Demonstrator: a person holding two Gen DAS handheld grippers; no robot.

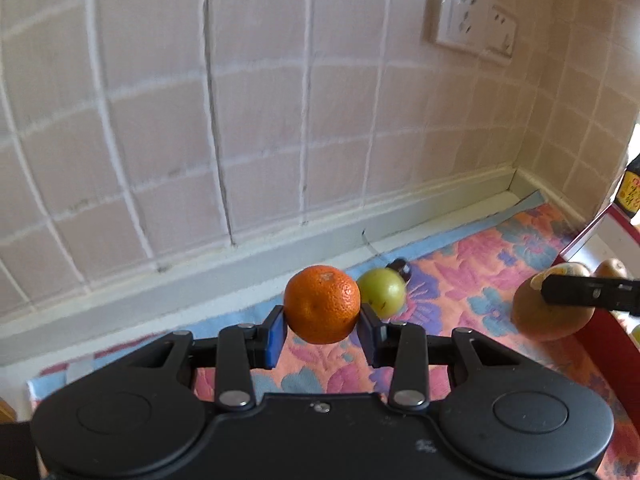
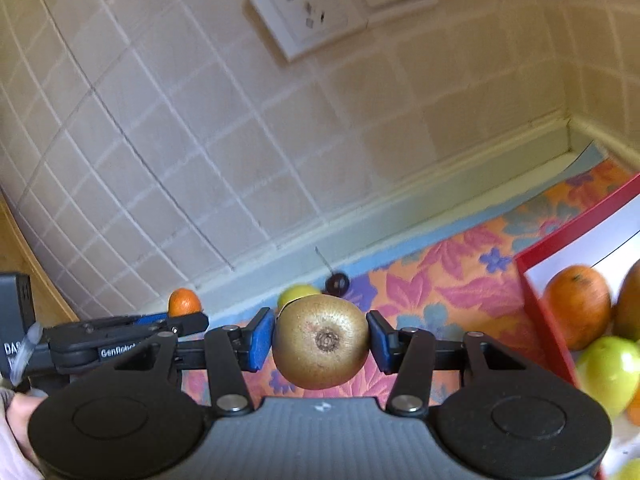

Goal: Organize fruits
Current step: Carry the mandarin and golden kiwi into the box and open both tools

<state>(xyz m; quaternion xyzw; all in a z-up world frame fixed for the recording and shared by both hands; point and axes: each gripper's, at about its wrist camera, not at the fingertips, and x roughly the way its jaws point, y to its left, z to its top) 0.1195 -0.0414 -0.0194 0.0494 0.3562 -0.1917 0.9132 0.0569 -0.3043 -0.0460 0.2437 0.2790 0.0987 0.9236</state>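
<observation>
My left gripper (image 1: 322, 326) is shut on a small orange mandarin (image 1: 322, 303) and holds it above the floral cloth (image 1: 460, 276). A green fruit (image 1: 386, 290) and a dark cherry (image 1: 402, 267) lie on the cloth just behind it. My right gripper (image 2: 321, 340) is shut on a brown kiwi (image 2: 321, 342), also lifted; the kiwi shows at the right of the left wrist view (image 1: 536, 316). The left gripper with its mandarin (image 2: 184, 302) shows at the left of the right wrist view. A red-rimmed tray (image 2: 536, 280) at the right holds an orange (image 2: 578, 306), a green apple (image 2: 608, 372) and other fruit.
A tiled wall (image 1: 240, 120) with a grey ledge runs close behind the cloth. Wall sockets (image 1: 474, 20) sit high on the right. A dark bottle (image 1: 630, 192) stands at the far right edge. The wall corner lies behind the tray.
</observation>
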